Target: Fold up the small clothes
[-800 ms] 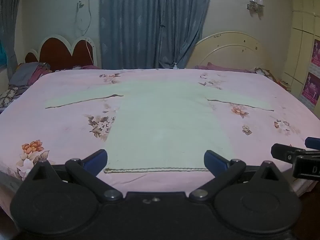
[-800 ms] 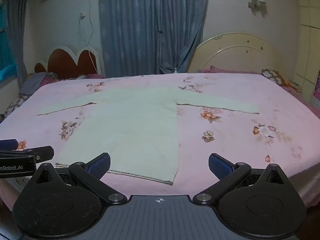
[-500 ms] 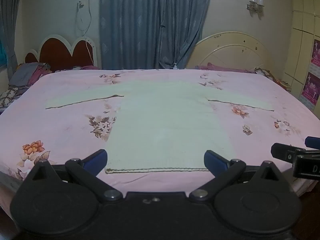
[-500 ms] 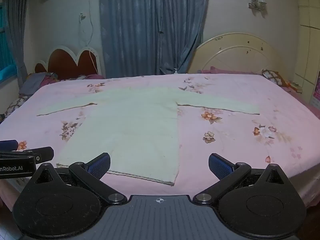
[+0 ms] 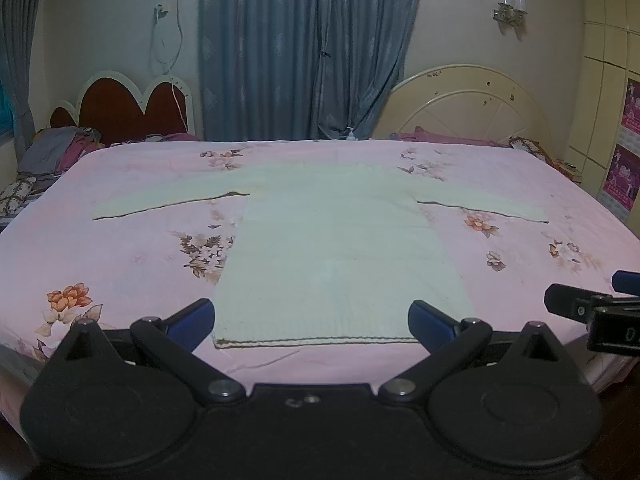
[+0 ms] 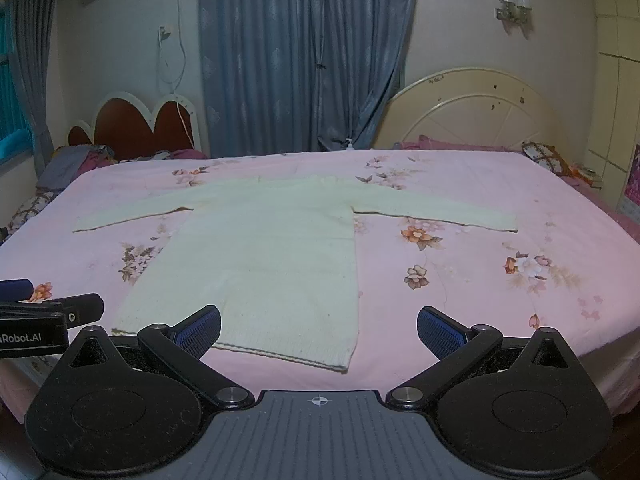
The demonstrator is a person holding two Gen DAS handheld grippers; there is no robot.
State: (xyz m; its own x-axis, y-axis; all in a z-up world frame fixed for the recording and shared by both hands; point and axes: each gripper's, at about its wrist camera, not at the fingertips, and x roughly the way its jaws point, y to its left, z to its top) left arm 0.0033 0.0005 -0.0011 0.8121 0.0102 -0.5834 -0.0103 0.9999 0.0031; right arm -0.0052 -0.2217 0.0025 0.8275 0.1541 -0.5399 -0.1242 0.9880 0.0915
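Cream sweater (image 5: 340,248) lies flat on the bed (image 5: 120,256), sleeves spread, unchanged over the last second; left gripper (image 5: 311,322) and right gripper (image 6: 319,330) remain at its hem, fingers released, so folding has not begun.

Pale sweater (image 5: 336,248) spread flat on the bed (image 5: 120,256)

Both sleeves stretch straight out sideways; the ribbed hem lies near the bed's front edge, unfolded.

Sweater (image 5: 336,248) flat on bed (image 5: 120,264), headboards (image 5: 468,108) behind
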